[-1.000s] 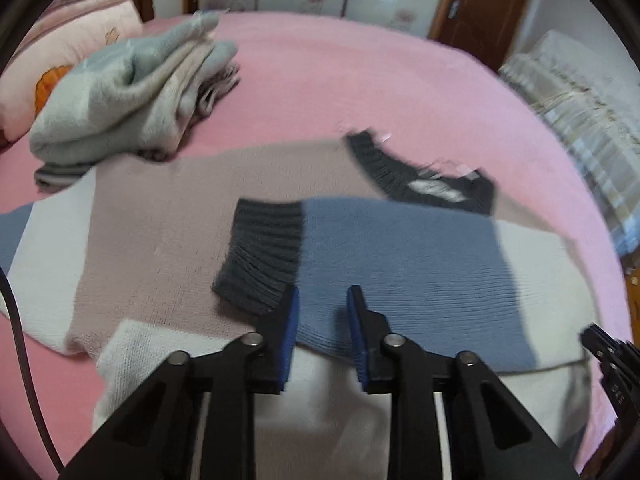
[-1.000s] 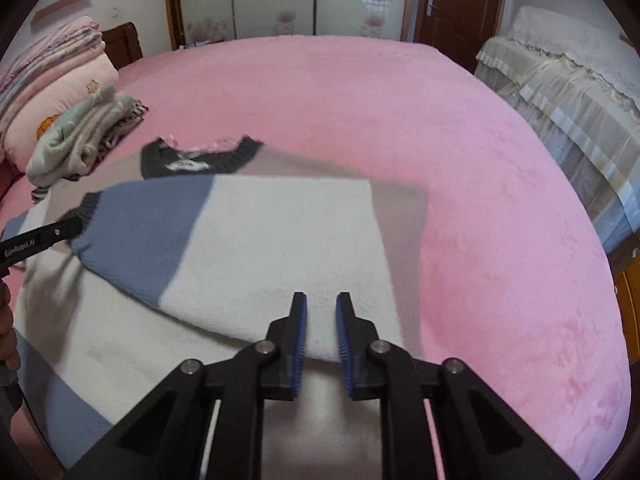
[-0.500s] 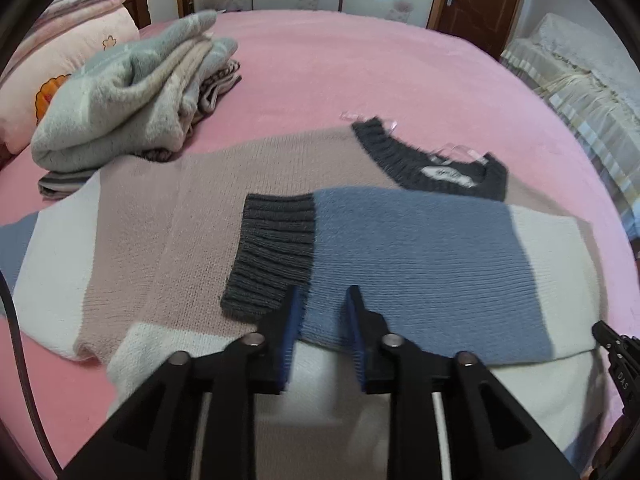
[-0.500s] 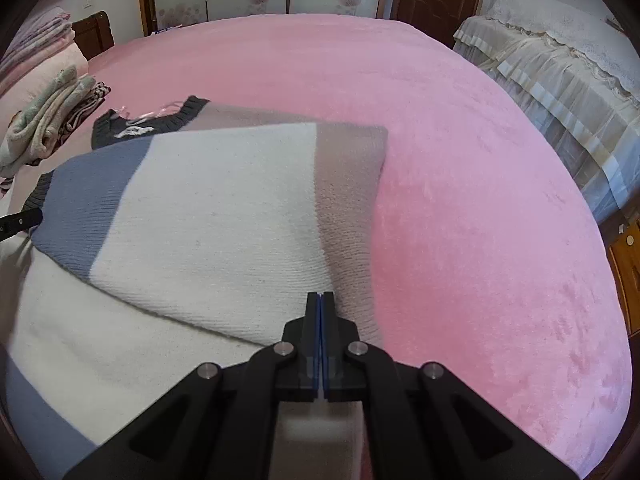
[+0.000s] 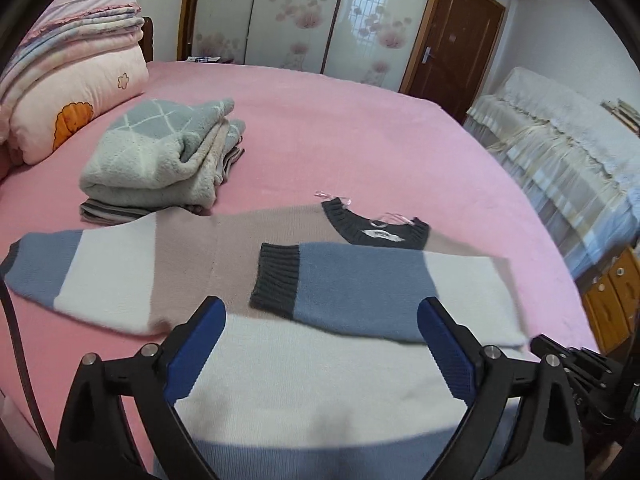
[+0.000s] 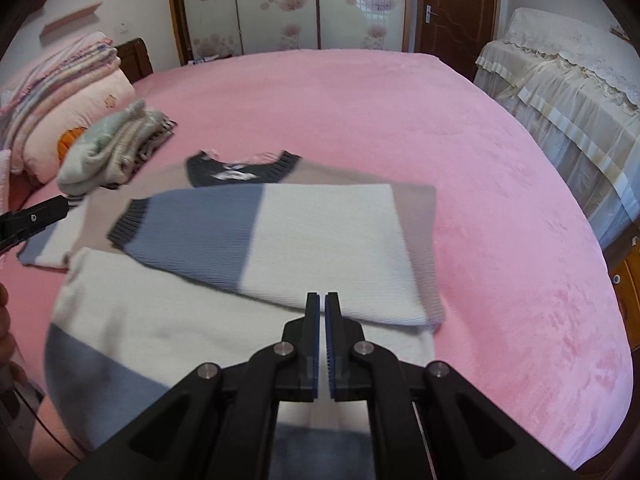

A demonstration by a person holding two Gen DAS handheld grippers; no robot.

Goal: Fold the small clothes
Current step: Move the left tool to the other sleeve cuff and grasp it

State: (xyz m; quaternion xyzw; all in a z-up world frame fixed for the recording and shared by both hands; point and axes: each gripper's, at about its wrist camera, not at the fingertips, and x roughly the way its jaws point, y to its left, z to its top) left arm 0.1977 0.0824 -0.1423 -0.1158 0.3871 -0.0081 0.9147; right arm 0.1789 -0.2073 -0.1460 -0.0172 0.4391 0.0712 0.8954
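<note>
The sweater (image 5: 304, 364) is lying flat on the pink bed (image 5: 360, 136), one sleeve (image 5: 360, 284) folded across it; the left tongs (image 5: 320, 344), jaws just opening, are hovering released, while the right tongs (image 6: 322, 320) are hanging clenched, empty

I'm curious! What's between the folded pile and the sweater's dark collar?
Only bare pink blanket separates the folded pile and the collar in the left wrist view.

Left gripper (image 5: 320, 344) fingers just sprang wide, lifted clear of sweater sleeve (image 5: 360, 284).
</note>
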